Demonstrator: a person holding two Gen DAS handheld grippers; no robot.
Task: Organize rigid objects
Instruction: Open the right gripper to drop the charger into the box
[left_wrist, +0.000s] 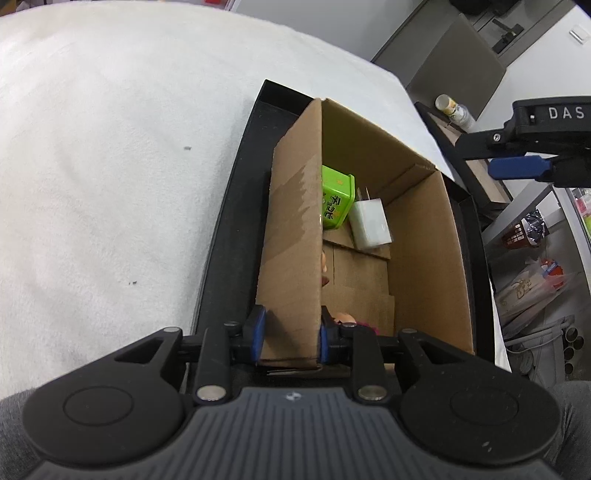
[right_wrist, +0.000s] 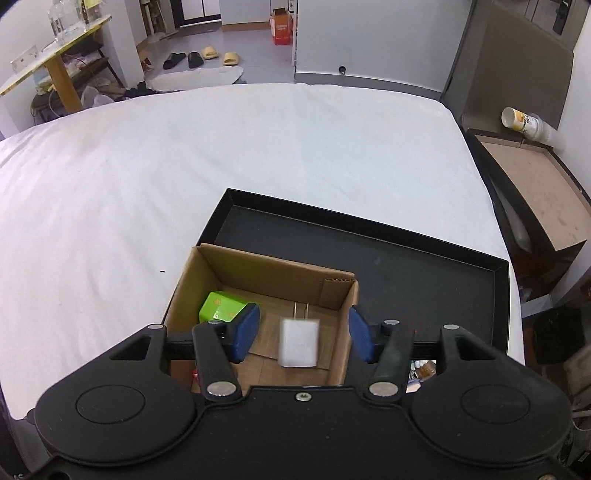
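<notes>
White bed fills most of both views, sheet smooth, two small dark specks on it in the left wrist view. Black tray lies on the bed near its right edge. Cardboard box stands open-topped in the tray's left part; bare tray floor to the right of it in the right wrist view.

Left gripper: clenched on the box's left wall near its close end, one blue pad on the outer face, the other on the inner face, wall upright between them.

Right gripper: released, blue pads spread wide, nothing between them touching either pad. It hangs above the open box. From the left wrist view only part of it shows at the right edge, above and to the right of the box.

Inside the box, on the floor: green box against the left wall toward the far end, printed characters on its side. White charger just beside it on the right, prongs pointing to the far wall; in the right wrist view it looks blurred, seen between the open pads but below them. Whether charger and green box touch, cannot tell.

At the box's near end, partly hidden behind the left gripper: a small pinkish thing, too little visible to name.

Off the bed to the right: a cup lying on its side on a brown board.
</notes>
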